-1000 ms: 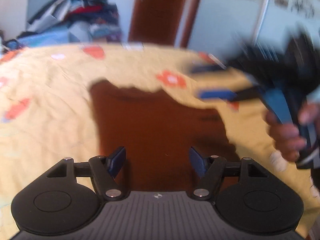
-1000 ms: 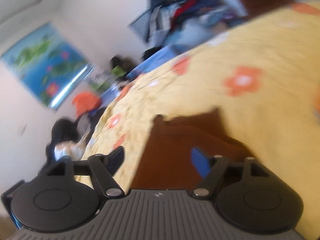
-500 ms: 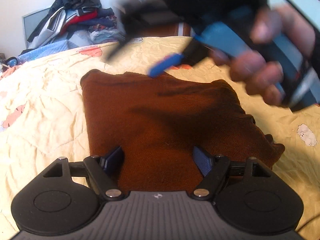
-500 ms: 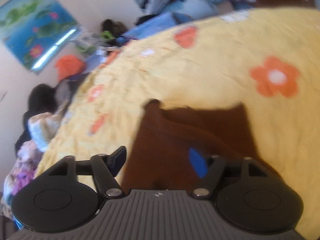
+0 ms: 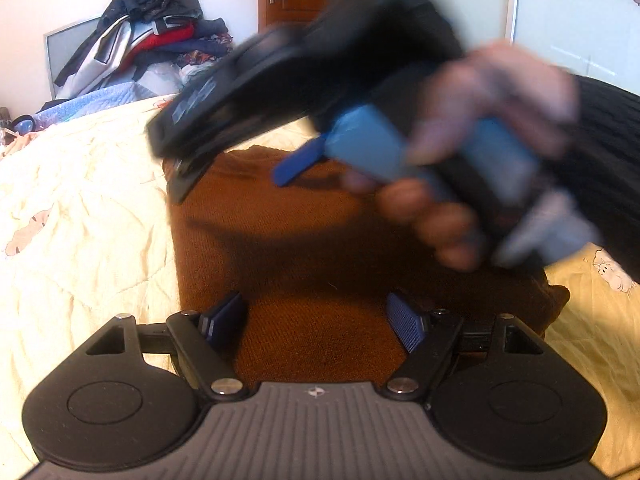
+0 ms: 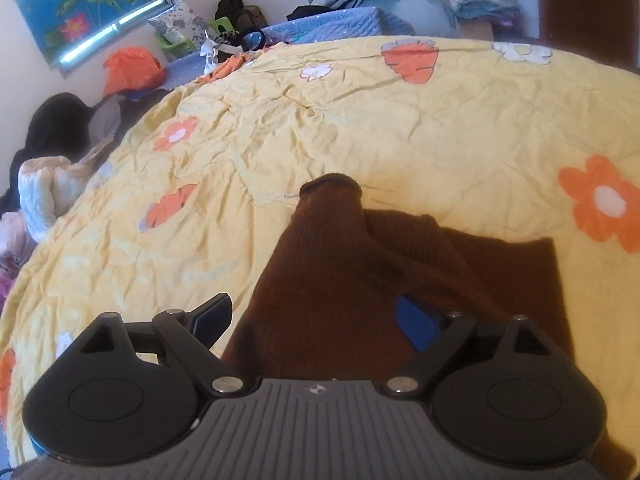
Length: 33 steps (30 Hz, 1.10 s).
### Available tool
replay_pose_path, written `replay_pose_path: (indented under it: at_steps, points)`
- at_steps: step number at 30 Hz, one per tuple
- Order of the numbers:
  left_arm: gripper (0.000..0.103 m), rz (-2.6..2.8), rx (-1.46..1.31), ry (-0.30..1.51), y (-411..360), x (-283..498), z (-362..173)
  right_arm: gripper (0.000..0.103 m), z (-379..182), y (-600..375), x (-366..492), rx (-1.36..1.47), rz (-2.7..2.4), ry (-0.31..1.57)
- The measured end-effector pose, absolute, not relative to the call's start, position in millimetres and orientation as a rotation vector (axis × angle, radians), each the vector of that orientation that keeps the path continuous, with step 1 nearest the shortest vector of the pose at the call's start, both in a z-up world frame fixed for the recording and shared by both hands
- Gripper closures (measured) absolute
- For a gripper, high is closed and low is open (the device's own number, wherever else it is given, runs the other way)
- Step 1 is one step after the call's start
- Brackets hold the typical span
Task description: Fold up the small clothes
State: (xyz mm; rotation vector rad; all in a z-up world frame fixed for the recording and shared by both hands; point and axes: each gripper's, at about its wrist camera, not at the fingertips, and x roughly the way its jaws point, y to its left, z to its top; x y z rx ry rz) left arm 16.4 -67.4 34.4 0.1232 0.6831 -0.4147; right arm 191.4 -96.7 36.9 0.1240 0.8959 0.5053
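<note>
1. From the left wrist view we are seeing our right gripper point(image 5: 256, 176), blurred, crossing above the brown knitted garment point(image 5: 320, 248); our left gripper point(image 5: 316, 316) is hanging open over it.
2. Only the right wrist view is showing the garment's sleeve point(image 6: 332, 208) on the yellow flowered bedspread point(image 6: 400, 120), the right gripper's jaws opening, empty.

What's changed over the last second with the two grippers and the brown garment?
The right gripper swept from the picture's right edge across the brown garment; its jaws are opening, holding nothing. The left gripper stayed open over the near edge. The garment stayed flat on the yellow bedspread.
</note>
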Motion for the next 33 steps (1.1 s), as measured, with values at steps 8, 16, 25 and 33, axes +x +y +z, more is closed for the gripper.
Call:
replay_pose_path:
  at_steps: [8, 16, 25, 33]
  points:
    - [0.024, -0.406, 0.14, 0.674, -71, 15, 34, 0.005, 21, -156, 157, 0.246, 0.513, 0.847]
    - [0.024, -0.379, 0.142, 0.626, -58, -23, 42, 0.006, 55, -157, 104, 0.257, 0.48, 0.788]
    - [0.023, -0.316, 0.138, 0.659, -42, -61, 41, 0.006, 34, -185, 36, 0.302, 0.521, 0.738]
    - [0.021, -0.191, 0.063, 0.63, 4, -81, 75, 0.0, 61, -203, -40, 0.324, 0.399, 0.712]
